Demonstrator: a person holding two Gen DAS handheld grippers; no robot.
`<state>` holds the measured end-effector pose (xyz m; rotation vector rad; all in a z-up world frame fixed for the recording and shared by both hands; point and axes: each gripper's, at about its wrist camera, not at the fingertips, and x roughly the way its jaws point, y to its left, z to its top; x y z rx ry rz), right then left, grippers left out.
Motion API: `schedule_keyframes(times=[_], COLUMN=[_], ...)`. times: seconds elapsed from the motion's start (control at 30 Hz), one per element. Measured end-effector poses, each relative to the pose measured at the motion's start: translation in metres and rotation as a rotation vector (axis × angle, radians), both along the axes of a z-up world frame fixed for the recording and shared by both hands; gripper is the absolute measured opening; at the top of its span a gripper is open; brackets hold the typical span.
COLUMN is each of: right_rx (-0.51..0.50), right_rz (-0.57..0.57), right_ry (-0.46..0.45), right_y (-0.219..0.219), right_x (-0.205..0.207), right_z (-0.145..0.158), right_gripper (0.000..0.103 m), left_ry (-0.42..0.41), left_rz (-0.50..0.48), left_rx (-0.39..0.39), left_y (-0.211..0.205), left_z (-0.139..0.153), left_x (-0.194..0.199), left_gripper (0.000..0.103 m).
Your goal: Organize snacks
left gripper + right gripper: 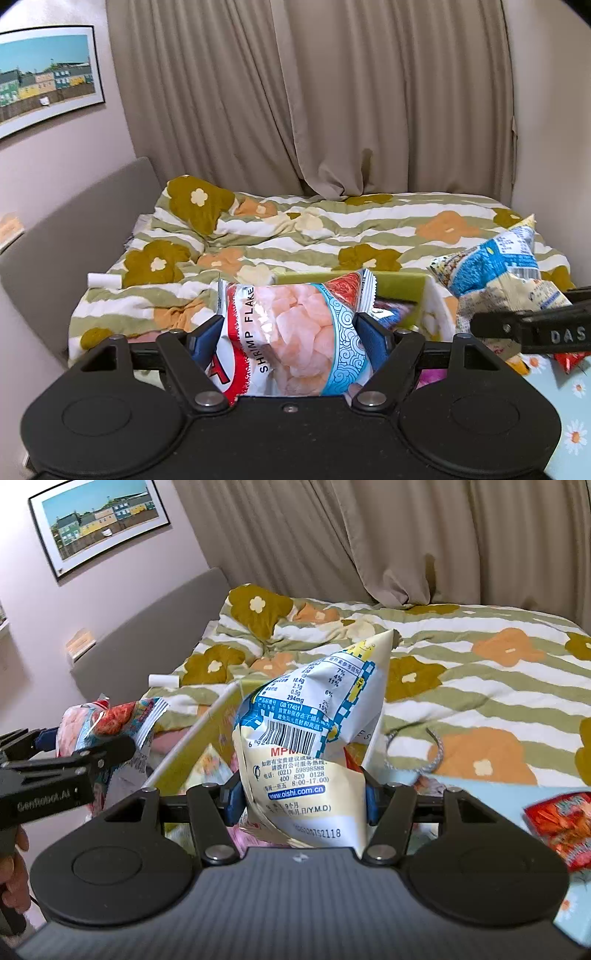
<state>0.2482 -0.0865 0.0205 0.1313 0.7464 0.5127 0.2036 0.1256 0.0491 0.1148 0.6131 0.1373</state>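
Snacks going up, one bag per hand!
Left tongs (291, 332) are clamping the shrimp flakes bag (295, 332); right tongs (301, 797) are squeezing the blue-and-cream bag (310, 738), long axis pointing away, both hovering directly over the green box (402, 286) at the bed's near edge.

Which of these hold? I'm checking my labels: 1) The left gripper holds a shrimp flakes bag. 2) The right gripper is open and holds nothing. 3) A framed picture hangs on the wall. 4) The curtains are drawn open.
1) True: the left gripper is shut on the shrimp flakes bag.
2) False: the right gripper is shut on a barcode bag.
3) True: a picture hangs there.
4) False: the curtains are closed.
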Motion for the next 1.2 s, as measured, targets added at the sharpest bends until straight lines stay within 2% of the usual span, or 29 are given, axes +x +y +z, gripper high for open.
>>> schedule_keyframes(times=[0.23,0.4,0.5,0.57,0.6,0.77,1.13,1.17,1.2], right_rx=[-0.019,-0.029,-0.037,-0.041,-0.045,-0.06,-0.041,-0.048,-0.062], right_rz=[-0.083,-0.162,-0.209,-0.23,-0.239,-0.257,-0.196,-0.195,-0.187], right_ry=[0.006,0.028,0.054,0.073,0.085,0.111,0.086,0.081,0.073], right_y=[0.049,0.068,0.071,0.072,0.072,0.069,0.071,0.074,0.077], right_x=[0.031,0.045,0.049,0.053,0.055,0.062,0.068,0.07,0.073], right_z=[0.001,-0.009,-0.017,-0.022,-0.025,-0.031,-0.027,-0.028,-0.03], right_gripper=[0.073,0.073,0.074,0.074,0.074,0.075,0.076,0.079,0.091], left_ry=[0.045,0.119,0.158,0.162,0.157,0.151,0.156,0.158,0.159], left_rz=[-0.113,-0.209,-0.264,-0.277,-0.279,-0.263,-0.153,-0.149,-0.146], left_rx=[-0.059,-0.111,-0.151,-0.164,-0.169,-0.201,-0.187,-0.181,-0.172], left_y=[0.043,0.048,0.047,0.048,0.049,0.058,0.072,0.072,0.072], left_z=[-0.011,-0.037,-0.052,-0.056,-0.058,-0.059,-0.05,-0.05,-0.05], left_x=[0.073,0.122,0.136,0.135,0.132,0.117,0.08,0.079,0.077], left_gripper=[0.081,0.082,0.088,0.102,0.103,0.103,0.103,0.103,0.103])
